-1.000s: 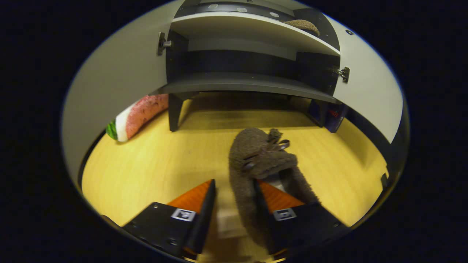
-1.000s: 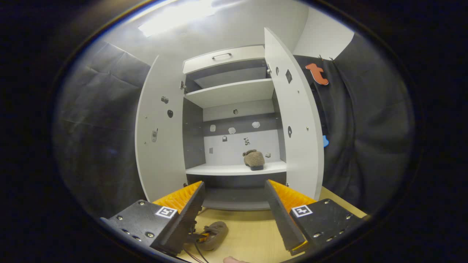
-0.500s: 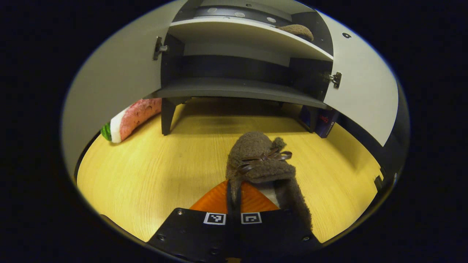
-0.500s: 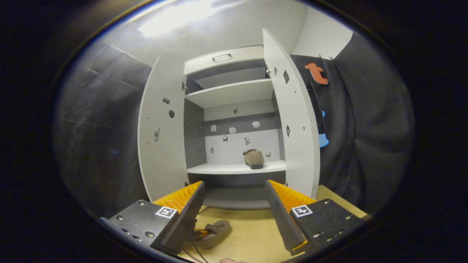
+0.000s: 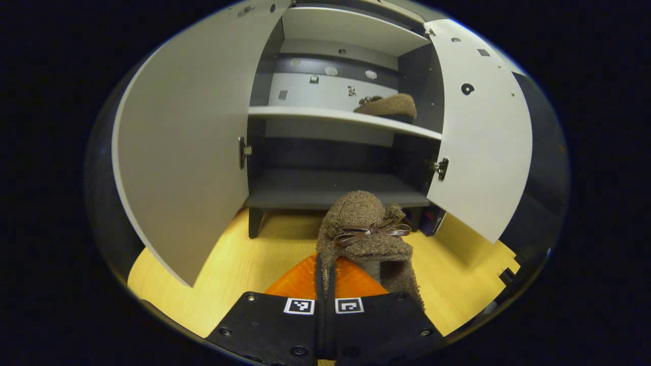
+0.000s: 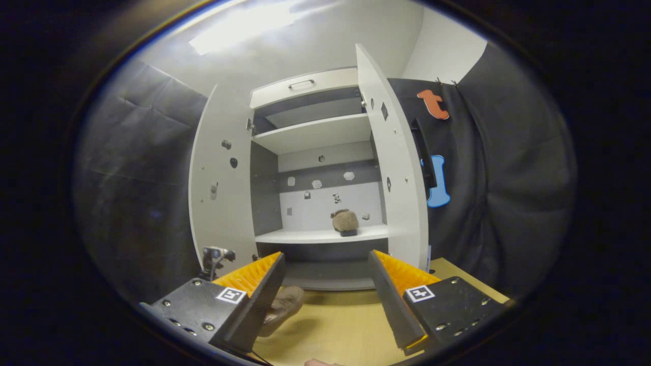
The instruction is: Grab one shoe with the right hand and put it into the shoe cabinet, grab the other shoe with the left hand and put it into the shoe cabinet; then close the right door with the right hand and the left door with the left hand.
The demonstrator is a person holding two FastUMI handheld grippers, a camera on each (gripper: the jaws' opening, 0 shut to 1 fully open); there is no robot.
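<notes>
My left gripper (image 5: 324, 267) is shut on a brown fuzzy shoe (image 5: 363, 229) with a dark bow, pinching its side wall and holding it above the wooden floor (image 5: 244, 264). Straight ahead stands the shoe cabinet, with its left door (image 5: 188, 142) and right door (image 5: 480, 127) both swung open. A second brown shoe (image 5: 387, 105) rests on the white middle shelf (image 5: 305, 114), toward its right side. In the right gripper view, my right gripper (image 6: 328, 277) is open and holds nothing, facing the cabinet from farther back. The shelved shoe (image 6: 345, 221) and the held shoe (image 6: 282, 304) both appear there.
A dark lower shelf (image 5: 330, 185) sits below the white one, and a higher white shelf (image 6: 315, 133) and a drawer (image 6: 302, 84) sit above. A dark blue box (image 5: 432, 221) stands by the cabinet's right leg. Black cloth wall (image 6: 498, 193) hangs to the right.
My left gripper closed on the shoe, then lifted it off the floor and tipped up toward the cabinet shelves. The right gripper drifted slightly and stayed open.
</notes>
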